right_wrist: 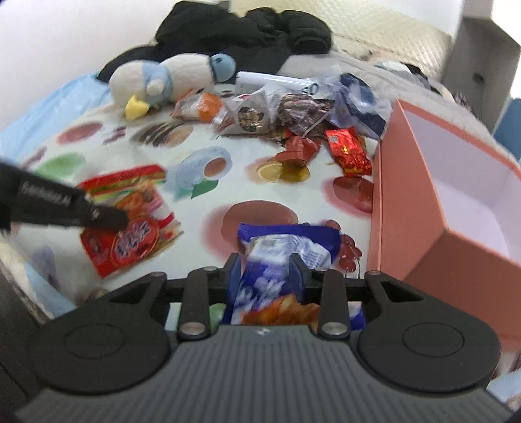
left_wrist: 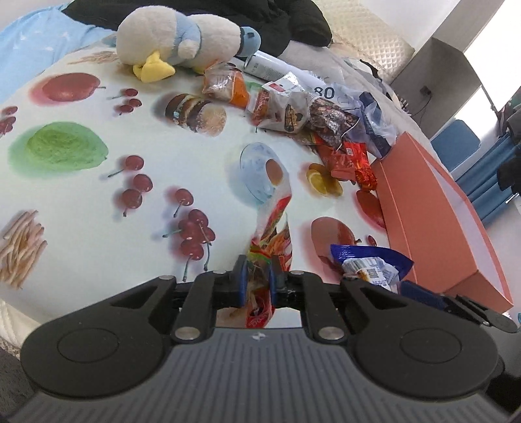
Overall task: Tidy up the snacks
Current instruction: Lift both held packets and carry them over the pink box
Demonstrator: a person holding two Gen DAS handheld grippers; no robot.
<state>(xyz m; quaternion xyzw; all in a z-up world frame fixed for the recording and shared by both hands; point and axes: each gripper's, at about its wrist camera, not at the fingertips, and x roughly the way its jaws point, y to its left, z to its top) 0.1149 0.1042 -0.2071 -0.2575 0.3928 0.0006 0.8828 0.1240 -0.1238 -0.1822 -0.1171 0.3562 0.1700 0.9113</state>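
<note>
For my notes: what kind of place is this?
Probably a bedroom: a bed with a fruit-print sheet, a plush toy and dark clothing on it.

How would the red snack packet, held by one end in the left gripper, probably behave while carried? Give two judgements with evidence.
Probably floppy: the red snack packet curves away from the left gripper. Likely light: a narrow pinch holds it. Its glossy film may slip.

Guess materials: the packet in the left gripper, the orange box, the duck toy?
Red packet: thin glossy plastic film, judging by crinkles and glare. Orange box: likely matte cardboard with a white lining, going by its stiff flat walls. Duck toy: soft plush fabric, fuzzy surface.
</note>
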